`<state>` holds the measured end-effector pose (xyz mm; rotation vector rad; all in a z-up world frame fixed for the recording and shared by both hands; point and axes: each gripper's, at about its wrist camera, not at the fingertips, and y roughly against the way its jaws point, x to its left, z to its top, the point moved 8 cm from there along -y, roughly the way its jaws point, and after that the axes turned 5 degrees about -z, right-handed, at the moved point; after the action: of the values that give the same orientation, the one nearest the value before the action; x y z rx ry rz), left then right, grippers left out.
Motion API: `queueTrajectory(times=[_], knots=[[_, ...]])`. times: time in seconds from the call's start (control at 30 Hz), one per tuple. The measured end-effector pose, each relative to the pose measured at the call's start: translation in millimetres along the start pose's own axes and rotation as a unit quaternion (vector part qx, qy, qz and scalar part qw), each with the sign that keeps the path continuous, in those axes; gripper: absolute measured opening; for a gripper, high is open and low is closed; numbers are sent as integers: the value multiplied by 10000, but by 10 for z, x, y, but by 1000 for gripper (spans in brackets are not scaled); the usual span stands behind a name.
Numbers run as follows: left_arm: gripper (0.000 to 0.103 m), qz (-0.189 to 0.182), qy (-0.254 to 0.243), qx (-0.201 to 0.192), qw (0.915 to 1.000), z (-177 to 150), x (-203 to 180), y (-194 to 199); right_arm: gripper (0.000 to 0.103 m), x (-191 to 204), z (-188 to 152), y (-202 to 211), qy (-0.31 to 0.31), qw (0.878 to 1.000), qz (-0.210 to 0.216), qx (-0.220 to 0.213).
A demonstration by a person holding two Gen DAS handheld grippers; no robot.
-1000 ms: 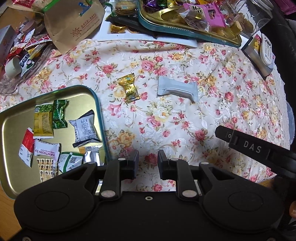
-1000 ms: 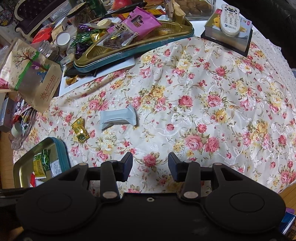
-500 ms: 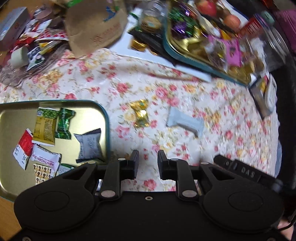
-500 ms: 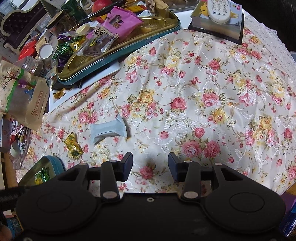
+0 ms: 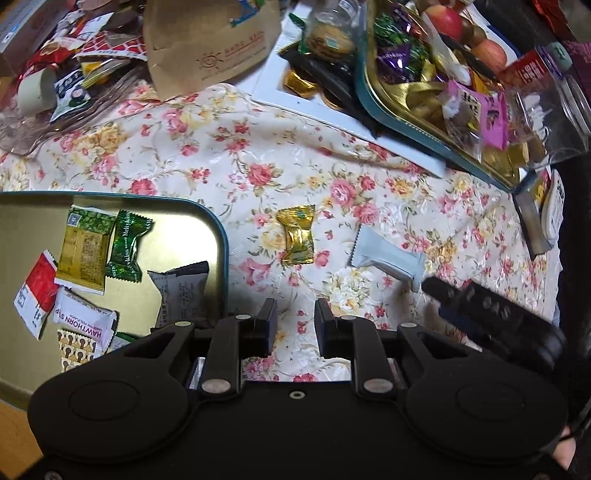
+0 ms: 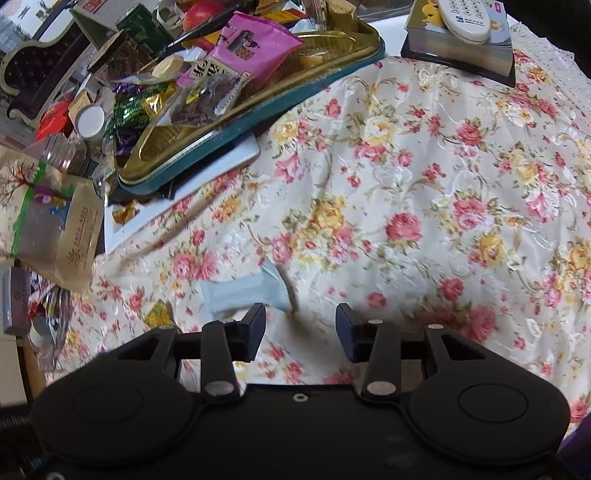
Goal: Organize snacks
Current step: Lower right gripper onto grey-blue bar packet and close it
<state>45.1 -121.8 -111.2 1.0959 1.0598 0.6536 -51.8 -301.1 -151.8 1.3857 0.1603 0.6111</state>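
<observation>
The left gripper [image 5: 295, 317] points steeply down at the floral cloth [image 5: 258, 162] on the worktop, its fingers set narrowly apart with nothing between them. Just left of it sits the gold tin tray [image 5: 207, 214], teal-rimmed, holding several wrapped snacks: a green candy [image 5: 127, 245], a yellow-green packet [image 5: 85, 251], a red-and-white sachet [image 5: 37, 291] and a grey packet [image 5: 181, 295]. Beyond the fingers, 2 loose snacks lie on the cloth, near each other but apart: a gold-wrapped candy [image 5: 297, 234] and a pale grey-blue packet [image 5: 388, 258].

The right gripper [image 6: 300, 321] also tilts down over the cloth, fingers a little wider, empty. The grey-blue packet [image 6: 247, 291] lies just ahead of its left finger, blurred. At the far edge, a second tray [image 6: 243, 122] is heaped with sweets, and a remote control [image 6: 463, 14] rests on a box.
</observation>
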Motion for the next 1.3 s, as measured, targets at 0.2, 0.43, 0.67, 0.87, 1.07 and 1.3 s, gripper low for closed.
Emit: queueTrajectory(times=[0.2,0.43,0.67,0.87,1.07,1.3], knots=[[29,-21,-35,65,10000,-18,-6,-32,45,216,153,-136,-117,9993,-6,-361],[29,-35,6,39,10000,-13,39,1,45,294,140,-349,-36,9991,-271,-323],[29,246,-139,-133,9995,1,24,50,45,292,85,-352,176,9983,-394,-403],[29,346,-277,-85,9990,-40,-19,10,45,182,28,-310,72,9988,-437,-218],[29,318,-438,-24,9985,-87,-95,-18,45,121,-43,-277,193,9984,-531,74],[29,271,-378,-8,9989,-69,-88,-29,45,31,-101,-163,129,9995,-263,140]])
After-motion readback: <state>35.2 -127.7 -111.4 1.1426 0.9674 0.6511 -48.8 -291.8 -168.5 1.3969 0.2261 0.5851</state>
